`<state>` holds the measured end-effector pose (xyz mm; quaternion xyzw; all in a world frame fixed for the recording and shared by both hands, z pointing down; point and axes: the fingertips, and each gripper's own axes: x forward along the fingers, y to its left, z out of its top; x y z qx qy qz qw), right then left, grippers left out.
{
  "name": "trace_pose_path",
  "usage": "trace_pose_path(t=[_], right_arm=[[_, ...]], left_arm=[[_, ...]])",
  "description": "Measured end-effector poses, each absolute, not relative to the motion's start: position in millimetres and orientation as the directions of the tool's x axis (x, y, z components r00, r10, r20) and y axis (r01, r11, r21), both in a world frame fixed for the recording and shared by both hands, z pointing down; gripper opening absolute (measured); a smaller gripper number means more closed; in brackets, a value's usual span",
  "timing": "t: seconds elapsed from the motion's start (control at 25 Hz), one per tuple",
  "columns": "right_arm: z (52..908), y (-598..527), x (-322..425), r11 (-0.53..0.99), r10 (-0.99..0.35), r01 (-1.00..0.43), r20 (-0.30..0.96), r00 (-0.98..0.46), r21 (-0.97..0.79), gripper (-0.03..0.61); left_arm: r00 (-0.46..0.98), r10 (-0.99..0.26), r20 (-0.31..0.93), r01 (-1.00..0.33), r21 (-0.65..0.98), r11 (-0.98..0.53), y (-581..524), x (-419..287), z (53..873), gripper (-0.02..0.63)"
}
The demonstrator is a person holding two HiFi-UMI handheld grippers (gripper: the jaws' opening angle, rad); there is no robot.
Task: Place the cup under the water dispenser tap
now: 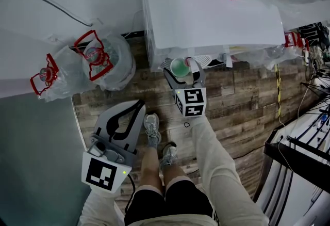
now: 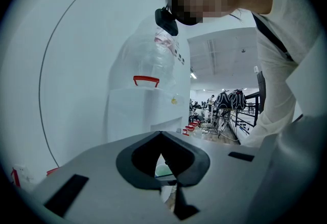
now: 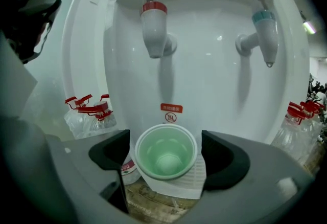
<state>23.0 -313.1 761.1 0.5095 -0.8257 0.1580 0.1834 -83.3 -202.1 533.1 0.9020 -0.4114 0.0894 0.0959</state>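
A pale green cup (image 3: 166, 151) stands upright on the white drip tray (image 3: 196, 179) of the water dispenser (image 1: 206, 18), below the red tap (image 3: 153, 23). The blue tap (image 3: 265, 31) is to its right. My right gripper (image 3: 166, 157) is open, its dark pads on either side of the cup with a gap at each side. From the head view the cup (image 1: 179, 67) sits just ahead of the right gripper (image 1: 183, 74), under the dispenser's front edge. My left gripper (image 1: 136, 108) hangs lower left, away from the dispenser; its jaws (image 2: 161, 136) are shut with nothing between them.
Large water bottles in plastic bags (image 1: 105, 57) with red handles stand on the wood floor left of the dispenser, and more bottles (image 3: 299, 115) on its right. A dark rack with cables (image 1: 304, 142) fills the right side. The person's feet (image 1: 152, 129) are between the grippers.
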Motion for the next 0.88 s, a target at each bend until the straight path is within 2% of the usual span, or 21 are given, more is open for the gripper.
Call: trace_pose_path(t=[0.44,0.52,0.56,0.76,0.84,0.88], right_arm=[[703,-289,26,0.443,-0.810,-0.888,0.370,-0.455,-0.122,0.422],[694,-281,31,0.434,-0.814,-0.891,0.365,-0.452,-0.135,0.360],[689,-278,33,0.429,-0.817,-0.893,0.363,-0.447,-0.135,0.301],[662,-266,49,0.393,-0.844,-0.910,0.342,-0.413,-0.129,0.084],[648,-262,55,0.384,-0.855,-0.917,0.333,-0.397,-0.107,0.010],[641,-260,57,0.386,-0.856,-0.917,0.331,-0.396,-0.099,0.009]], left_arm=[[0.660,-0.720,0.215,-0.748,0.093,-0.657,-201,-70,516,0.005],[0.663,-0.719,0.209,-0.745,0.089,-0.661,-199,-67,510,0.005],[0.664,-0.719,0.204,-0.744,0.088,-0.662,-199,-65,507,0.005],[0.667,-0.721,0.188,-0.743,0.085,-0.664,-193,-60,492,0.005],[0.667,-0.723,0.181,-0.743,0.084,-0.664,-192,-57,485,0.005],[0.667,-0.724,0.177,-0.743,0.085,-0.664,-191,-55,481,0.005]])
